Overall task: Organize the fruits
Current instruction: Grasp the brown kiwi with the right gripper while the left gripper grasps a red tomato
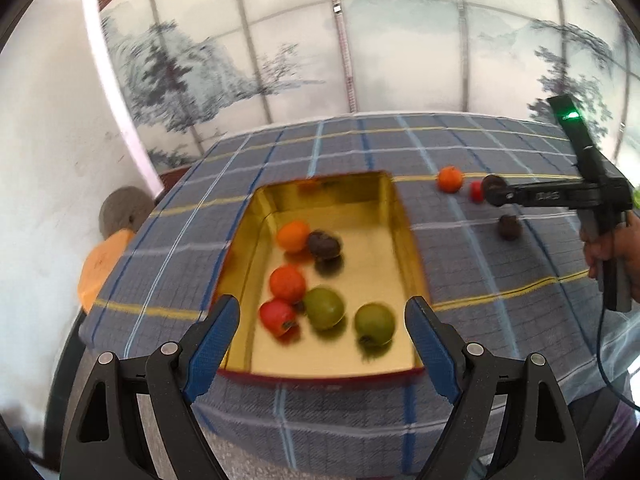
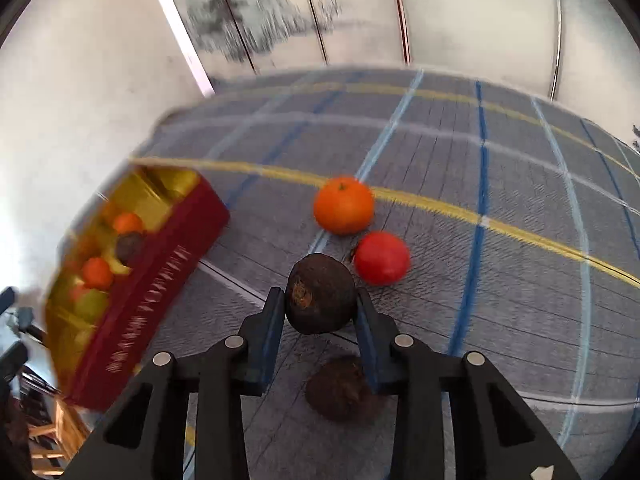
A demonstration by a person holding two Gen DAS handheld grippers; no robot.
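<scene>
A red box with a gold inside (image 1: 394, 216) sits on the checked tablecloth and holds several fruits: orange, dark brown, red and green ones. My left gripper (image 1: 322, 316) is open and empty above the box's near end. My right gripper (image 2: 320, 308) is shut on a dark brown fruit (image 2: 320, 294), held above the cloth; it also shows in the left wrist view (image 1: 493, 190). An orange (image 2: 343, 205), a red fruit (image 2: 382, 258) and another dark brown fruit (image 2: 340, 390) lie on the cloth near it. The box (image 2: 152, 292) is to its left.
The checked tablecloth (image 1: 460, 152) covers the table, which ends near a white wall on the left and a painted screen behind. An orange stool (image 1: 100, 268) and a grey round object (image 1: 122, 210) stand beyond the table's left edge.
</scene>
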